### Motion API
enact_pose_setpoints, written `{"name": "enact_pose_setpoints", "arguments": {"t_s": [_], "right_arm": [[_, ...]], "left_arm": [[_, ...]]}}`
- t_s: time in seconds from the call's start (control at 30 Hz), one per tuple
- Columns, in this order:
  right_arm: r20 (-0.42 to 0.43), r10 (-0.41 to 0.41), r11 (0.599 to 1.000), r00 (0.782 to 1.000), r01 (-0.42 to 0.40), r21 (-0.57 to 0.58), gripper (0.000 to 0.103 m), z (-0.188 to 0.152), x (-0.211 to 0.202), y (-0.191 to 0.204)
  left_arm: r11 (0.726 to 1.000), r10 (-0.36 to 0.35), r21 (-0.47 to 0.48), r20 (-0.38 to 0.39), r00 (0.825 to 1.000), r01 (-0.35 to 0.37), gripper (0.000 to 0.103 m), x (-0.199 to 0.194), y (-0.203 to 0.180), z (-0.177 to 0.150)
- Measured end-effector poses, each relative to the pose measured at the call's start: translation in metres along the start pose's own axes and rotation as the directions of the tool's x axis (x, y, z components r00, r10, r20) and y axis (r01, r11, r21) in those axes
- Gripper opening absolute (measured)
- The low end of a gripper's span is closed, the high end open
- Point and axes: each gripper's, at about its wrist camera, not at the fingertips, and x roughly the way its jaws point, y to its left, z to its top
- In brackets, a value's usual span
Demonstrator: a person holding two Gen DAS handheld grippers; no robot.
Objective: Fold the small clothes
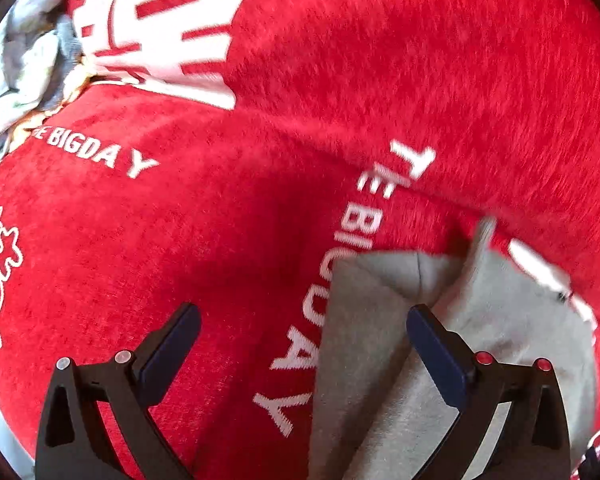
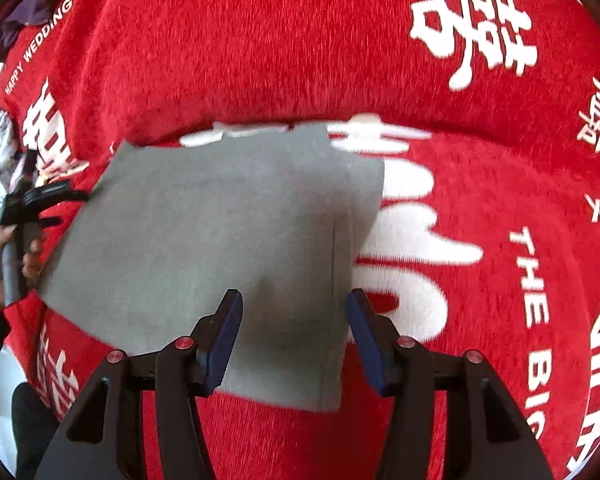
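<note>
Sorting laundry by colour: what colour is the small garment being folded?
Plain grey garment, no print, lying on the red blanket. Clearest in the right wrist view.

Garment on blanket

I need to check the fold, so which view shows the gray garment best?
The right wrist view: the gray garment lies nearly whole and flat on the red blanket, all its edges visible. The left wrist view catches only one blurred end of it, partly behind the left gripper, its jaws open.
</note>
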Motion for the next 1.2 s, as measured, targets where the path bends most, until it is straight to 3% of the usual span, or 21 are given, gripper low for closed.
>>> {"name": "enact_pose_setpoints", "arguments": {"t_s": [0.1,0.2,0.3,0.37,0.4,0.43,0.47,0.57,0.6,0.7,0.8,0.97,1.07,1.2], "right_arm": [[0.018,0.015,0.999,1.000,-0.014,-0.044,0.059,0.027,0.014,0.017],[0.001,0.059,0.996,0.998,-0.059,-0.073,0.059,0.062,0.045,0.042],[-0.044,0.058,0.995,0.997,-0.061,-0.081,0.059,0.084,0.077,0.057],[-0.088,0.040,0.997,0.995,-0.046,-0.061,0.059,0.091,0.099,0.057],[-0.102,0.029,0.998,0.994,-0.035,-0.051,0.059,0.090,0.105,0.054],[-0.122,0.006,0.999,0.993,-0.011,-0.033,0.059,0.088,0.114,0.046],[-0.127,-0.002,1.000,0.992,-0.001,-0.020,0.059,0.087,0.117,0.038],[-0.081,0.065,0.995,0.995,-0.058,0.080,0.058,0.078,0.109,0.002],[-0.074,0.044,0.993,0.996,-0.036,0.115,0.058,0.077,0.103,-0.008],[-0.040,-0.037,0.989,0.999,0.042,0.140,0.059,0.072,0.079,-0.014],[0.013,-0.019,0.995,1.000,0.017,0.096,0.066,0.060,0.051,0.004],[0.028,0.026,0.996,0.999,-0.024,-0.092,0.072,0.035,0.030,0.073],[-0.009,0.020,0.984,1.000,-0.021,-0.177,0.072,0.015,0.038,0.103],[-0.067,-0.015,0.987,0.998,0.004,-0.163,0.071,-0.008,0.057,0.092]], "left_arm": [[0.998,-0.054,0.025,-0.018,0.998,0.055,0.103,-0.004,-0.020,0.003],[0.990,-0.075,0.119,-0.030,0.997,0.078,0.103,-0.002,-0.050,-0.001],[0.964,0.016,0.267,-0.011,1.000,-0.012,0.103,0.016,-0.083,-0.012],[0.947,0.109,0.307,-0.025,0.994,-0.096,0.103,0.034,-0.086,-0.018],[0.947,0.117,0.305,-0.033,0.993,-0.101,0.103,0.040,-0.081,-0.019],[0.962,0.067,0.267,-0.031,0.997,-0.056,0.103,0.038,-0.071,-0.016],[0.970,0.067,0.237,-0.041,0.997,-0.056,0.103,0.038,-0.063,-0.014],[0.981,0.064,0.185,-0.036,0.997,-0.057,0.103,0.030,-0.041,-0.006],[0.981,0.082,0.180,-0.012,0.997,-0.079,0.103,0.023,-0.036,-0.005],[0.983,0.044,0.176,0.048,0.998,-0.052,0.103,-0.005,-0.027,-0.010],[0.984,-0.033,0.178,0.078,0.996,0.018,0.103,-0.034,-0.028,-0.028],[0.959,-0.112,0.271,0.102,0.989,0.080,0.103,-0.074,-0.056,-0.082],[0.930,-0.097,0.361,0.079,0.992,0.062,0.103,-0.072,-0.075,-0.114],[0.907,0.002,0.420,0.048,0.999,-0.022,0.103,-0.053,-0.074,-0.147]]}}
